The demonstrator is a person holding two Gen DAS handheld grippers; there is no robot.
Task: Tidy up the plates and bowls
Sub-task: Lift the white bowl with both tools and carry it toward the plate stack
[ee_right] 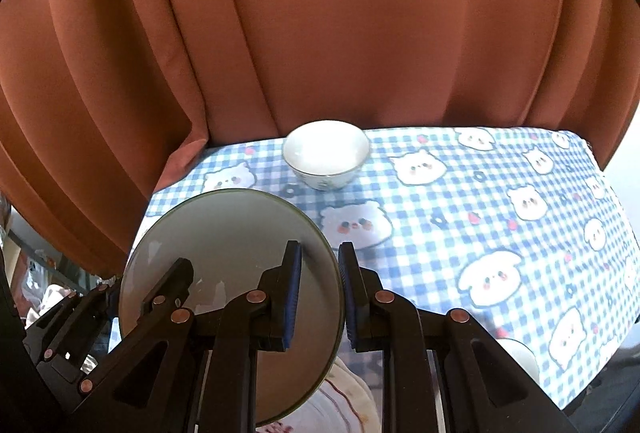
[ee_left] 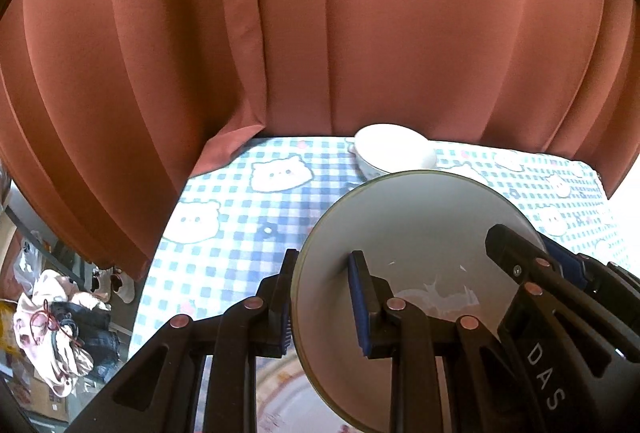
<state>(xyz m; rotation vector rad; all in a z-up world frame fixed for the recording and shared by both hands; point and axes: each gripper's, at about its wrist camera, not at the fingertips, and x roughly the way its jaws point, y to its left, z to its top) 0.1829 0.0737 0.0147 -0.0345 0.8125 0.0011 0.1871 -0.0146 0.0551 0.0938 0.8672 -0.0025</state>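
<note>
A pale grey-green plate is held tilted above the table by both grippers. My left gripper is shut on its left rim. My right gripper is shut on its right rim; the plate also shows in the right wrist view. The right gripper's fingers show in the left wrist view, and the left gripper's fingers in the right wrist view. A white bowl stands at the table's far edge, also in the left wrist view. Another patterned plate lies under the held one.
The table has a blue checked cloth with bear faces. A rust-coloured curtain hangs right behind it. Another white dish sits at the near right edge. Clothes and clutter lie on the floor at the left.
</note>
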